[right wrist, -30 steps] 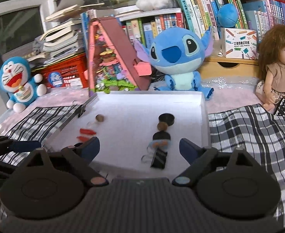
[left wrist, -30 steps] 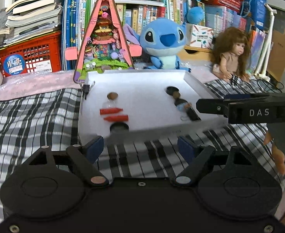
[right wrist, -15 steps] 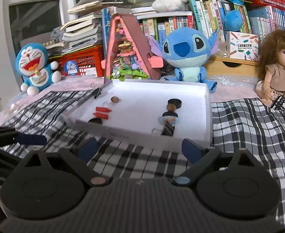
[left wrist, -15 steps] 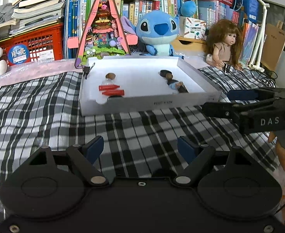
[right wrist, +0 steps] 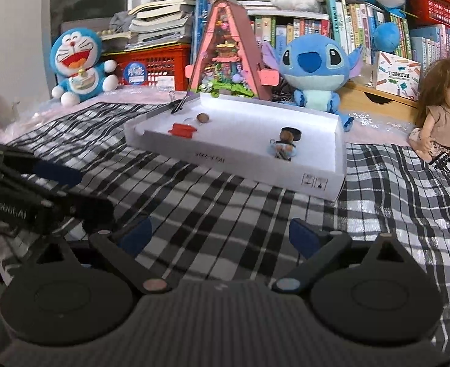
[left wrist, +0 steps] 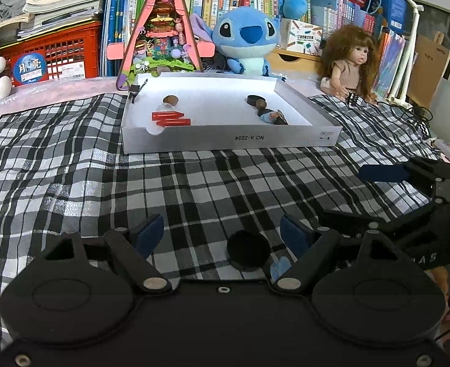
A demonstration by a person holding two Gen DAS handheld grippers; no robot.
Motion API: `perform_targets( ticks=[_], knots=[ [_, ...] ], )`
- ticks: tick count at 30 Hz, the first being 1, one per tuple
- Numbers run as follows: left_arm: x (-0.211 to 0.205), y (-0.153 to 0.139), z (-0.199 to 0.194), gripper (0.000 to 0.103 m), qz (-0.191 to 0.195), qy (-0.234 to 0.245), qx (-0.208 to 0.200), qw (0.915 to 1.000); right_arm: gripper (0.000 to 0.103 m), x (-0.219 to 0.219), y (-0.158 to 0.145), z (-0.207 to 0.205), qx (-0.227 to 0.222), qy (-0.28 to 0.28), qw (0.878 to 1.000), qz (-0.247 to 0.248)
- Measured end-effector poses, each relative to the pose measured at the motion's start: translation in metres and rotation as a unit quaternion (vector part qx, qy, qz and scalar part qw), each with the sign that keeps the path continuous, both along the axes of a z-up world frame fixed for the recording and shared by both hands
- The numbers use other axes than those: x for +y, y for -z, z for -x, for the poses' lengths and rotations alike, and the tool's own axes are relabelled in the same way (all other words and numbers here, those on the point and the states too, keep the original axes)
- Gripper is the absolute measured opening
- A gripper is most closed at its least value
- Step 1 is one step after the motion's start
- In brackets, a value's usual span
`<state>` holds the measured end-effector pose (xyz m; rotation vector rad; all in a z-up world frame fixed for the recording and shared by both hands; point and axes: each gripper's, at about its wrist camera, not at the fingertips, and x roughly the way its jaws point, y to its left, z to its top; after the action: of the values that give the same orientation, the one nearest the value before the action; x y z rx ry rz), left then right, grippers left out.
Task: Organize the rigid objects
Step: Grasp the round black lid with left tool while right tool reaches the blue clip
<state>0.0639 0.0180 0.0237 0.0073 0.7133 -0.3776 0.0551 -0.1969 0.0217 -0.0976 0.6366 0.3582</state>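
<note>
A white box (left wrist: 225, 140) sits on the checked cloth and holds red sticks (left wrist: 171, 119), a brown nut (left wrist: 171, 100), a black ring (left wrist: 253, 100) and a blue-and-black clip pile (left wrist: 272, 117). My left gripper (left wrist: 222, 234) is open, low over the cloth in front of the box. A black round cap (left wrist: 248, 252) lies between its fingers near the right one, untouched, with a pale blue piece (left wrist: 278, 267) beside it. My right gripper (right wrist: 219, 234) is open wide with only cloth between its fingers. It also shows at the right of the left wrist view, right gripper (left wrist: 369, 195).
A binder clip (right wrist: 179, 105) grips the box's far left corner. Behind the box stand a pink triangular toy house (left wrist: 163, 30), a blue plush (left wrist: 249, 39), a doll (left wrist: 352, 64) and a red crate (left wrist: 56, 52). The left gripper (right wrist: 69, 189) reaches in at the right wrist view's left edge.
Both grippers have drawn back from the box, which now lies farther off. The black cap and pale blue piece have come into view between the left fingers. The right gripper has sunk and rolled.
</note>
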Motion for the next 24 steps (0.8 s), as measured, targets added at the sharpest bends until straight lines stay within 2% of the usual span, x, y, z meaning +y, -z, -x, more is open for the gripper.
perform_targets(
  ticks=[4,11,16,20,21,24],
  knots=[
    [-0.001,0.002,0.004,0.081,-0.005,0.005,-0.004,1.0,0.1,0.005,0.003,0.009,-0.004,-0.013,1.0,0.006],
    [-0.001,0.006,0.009,0.073,0.006,0.017,0.007,0.9998,0.1,0.016,0.008,0.023,-0.014,-0.047,0.998,0.03],
    [-0.002,0.009,0.011,0.056,0.013,0.024,0.015,0.9995,0.1,0.023,0.01,0.029,-0.014,-0.064,0.997,0.033],
    [-0.002,0.01,0.01,0.034,0.014,0.022,0.017,0.9995,0.1,0.025,0.01,0.032,-0.011,-0.073,0.997,0.025],
    [-0.002,0.009,0.01,0.03,0.015,0.023,0.015,0.9995,0.1,0.026,0.01,0.033,-0.01,-0.075,0.997,0.023],
    [0.0,0.006,0.008,0.03,0.018,0.019,0.014,0.9995,0.1,0.029,0.01,0.036,-0.007,-0.086,0.996,0.018]
  ],
)
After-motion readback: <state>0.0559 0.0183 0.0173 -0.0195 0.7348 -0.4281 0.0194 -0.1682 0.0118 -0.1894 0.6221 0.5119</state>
